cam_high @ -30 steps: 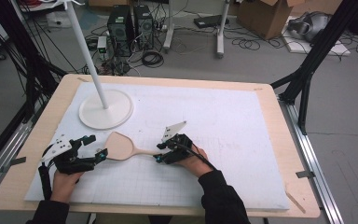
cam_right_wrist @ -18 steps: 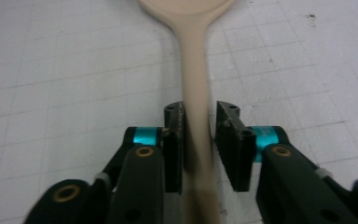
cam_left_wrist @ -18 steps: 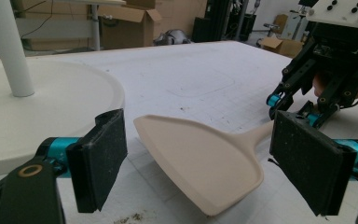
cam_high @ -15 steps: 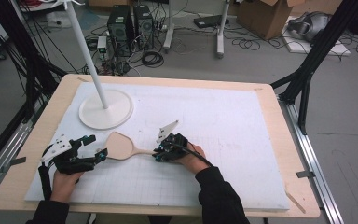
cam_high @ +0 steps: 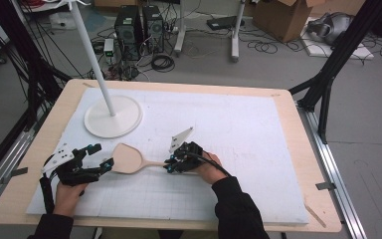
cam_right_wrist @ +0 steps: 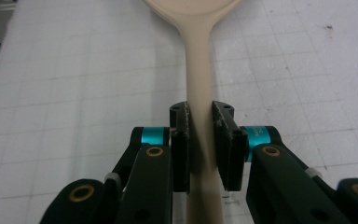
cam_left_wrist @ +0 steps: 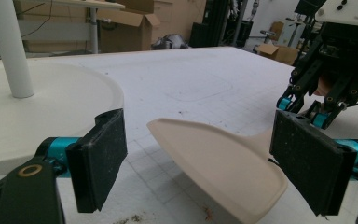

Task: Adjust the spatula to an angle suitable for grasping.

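The right gripper (cam_right_wrist: 200,140) is already pinching the spatula's (cam_high: 129,158) handle at lower centre of the high view, blade tilted off the mat, while the left gripper (cam_left_wrist: 205,163) waits spread wide around the blade, so lifting and placing remain.

Even, diffuse overhead light fills the room, bright without harshness. On the white foam-covered wooden bench (cam_high: 238,124) shadows are faint and short; only a soft dark smudge lies under the black right-hand gripper (cam_high: 171,166). There is no strong glare, though the bench sheet reads slightly washed out in the high view, which is soft and a little grainy. In the left gripper view the black rubber fingers (cam_left_wrist: 98,161) are sharp, showing dust specks, while the cardboard boxes far beyond them blur. In the right gripper view the pale beige wooden spatula (cam_right_wrist: 200,70) between the fingers is crisp; the frame's bottom edge is softer.
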A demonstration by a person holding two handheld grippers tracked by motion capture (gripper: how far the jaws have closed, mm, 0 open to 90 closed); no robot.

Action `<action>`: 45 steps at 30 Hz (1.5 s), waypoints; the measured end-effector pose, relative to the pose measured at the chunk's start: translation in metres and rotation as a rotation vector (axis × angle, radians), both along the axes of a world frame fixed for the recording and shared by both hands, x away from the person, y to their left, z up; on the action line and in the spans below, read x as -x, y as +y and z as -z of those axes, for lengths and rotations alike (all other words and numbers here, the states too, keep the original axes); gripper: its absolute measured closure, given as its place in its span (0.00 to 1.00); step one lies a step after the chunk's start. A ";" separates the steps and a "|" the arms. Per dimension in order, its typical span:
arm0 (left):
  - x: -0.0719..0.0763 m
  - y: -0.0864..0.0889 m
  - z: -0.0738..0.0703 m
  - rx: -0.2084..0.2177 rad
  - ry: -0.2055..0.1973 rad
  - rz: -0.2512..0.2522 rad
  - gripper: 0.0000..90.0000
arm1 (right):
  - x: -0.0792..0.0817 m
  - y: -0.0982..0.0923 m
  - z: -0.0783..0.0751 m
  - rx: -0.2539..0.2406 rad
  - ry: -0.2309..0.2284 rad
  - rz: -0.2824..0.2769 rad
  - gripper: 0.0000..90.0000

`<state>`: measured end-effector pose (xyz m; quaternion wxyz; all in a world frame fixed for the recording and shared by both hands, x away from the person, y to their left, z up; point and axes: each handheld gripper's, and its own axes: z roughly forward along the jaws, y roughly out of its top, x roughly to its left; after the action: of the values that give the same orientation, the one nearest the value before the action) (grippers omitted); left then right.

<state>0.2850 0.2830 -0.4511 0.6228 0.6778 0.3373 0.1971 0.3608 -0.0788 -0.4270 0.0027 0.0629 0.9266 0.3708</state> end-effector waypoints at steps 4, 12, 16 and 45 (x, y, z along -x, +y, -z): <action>0.000 0.001 0.000 0.010 0.002 0.004 0.21 | 0.002 -0.006 -0.002 0.000 -0.001 -0.025 0.87; 0.000 0.001 0.000 0.015 -0.001 0.006 0.21 | 0.008 -0.009 -0.003 -0.004 0.004 -0.126 0.87; 0.000 0.001 0.000 0.015 -0.001 0.007 0.21 | 0.012 -0.006 -0.002 0.009 0.006 -0.192 0.87; 0.006 -0.004 -0.011 -0.002 -0.028 0.005 0.18 | 0.042 -0.151 -0.022 -0.246 -0.135 0.523 0.23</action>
<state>0.2791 0.2788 -0.4403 0.6272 0.6764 0.3267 0.2056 0.3186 -0.2303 -0.4052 0.1522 0.2745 0.8248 0.4703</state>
